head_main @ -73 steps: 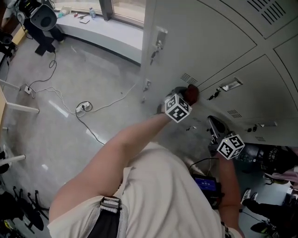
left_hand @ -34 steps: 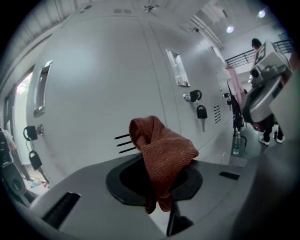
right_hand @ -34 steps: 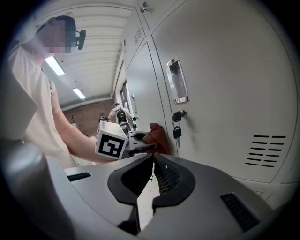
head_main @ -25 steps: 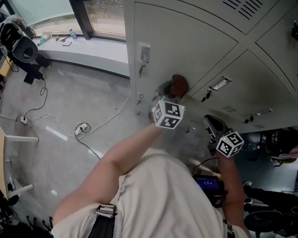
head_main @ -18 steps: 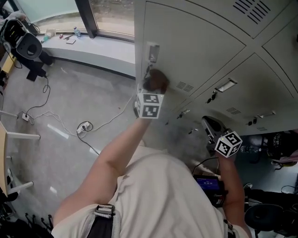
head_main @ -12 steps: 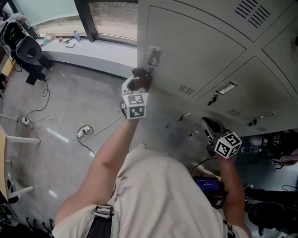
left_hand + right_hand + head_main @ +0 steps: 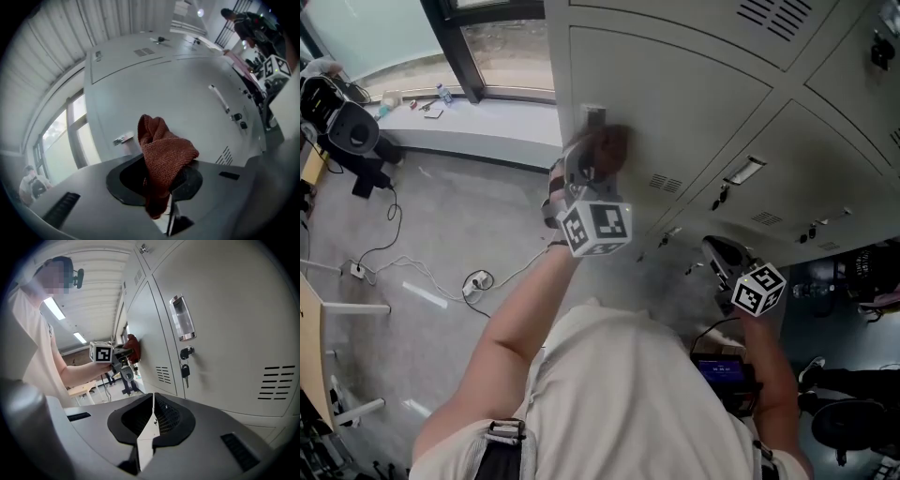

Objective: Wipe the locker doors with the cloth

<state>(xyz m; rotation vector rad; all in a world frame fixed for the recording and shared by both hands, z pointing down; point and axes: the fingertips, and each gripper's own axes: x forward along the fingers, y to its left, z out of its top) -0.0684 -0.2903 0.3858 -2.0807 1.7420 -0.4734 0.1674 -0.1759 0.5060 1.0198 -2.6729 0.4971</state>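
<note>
A rust-red knitted cloth (image 7: 161, 157) is bunched between the jaws of my left gripper (image 7: 159, 187), which is shut on it. In the head view the cloth (image 7: 605, 148) presses against the grey locker door (image 7: 675, 103) just right of its handle (image 7: 592, 116), with the left gripper (image 7: 586, 178) raised behind it. The right gripper view shows the cloth (image 7: 132, 347) touching the door edge. My right gripper (image 7: 727, 258) hangs lower right, near a lower locker door (image 7: 225, 333); its jaws (image 7: 152, 416) are shut with nothing between them.
Other locker doors carry handles (image 7: 742, 170), keys (image 7: 185, 372) and vent slots (image 7: 664, 183). Cables and a power strip (image 7: 473, 279) lie on the grey floor at left. A windowsill (image 7: 469, 112) with small items and a black device (image 7: 347, 127) stand far left.
My left gripper has carried the cloth leftward and upward across the locker door to beside the handle, then slightly right. The right gripper has stayed put.
</note>
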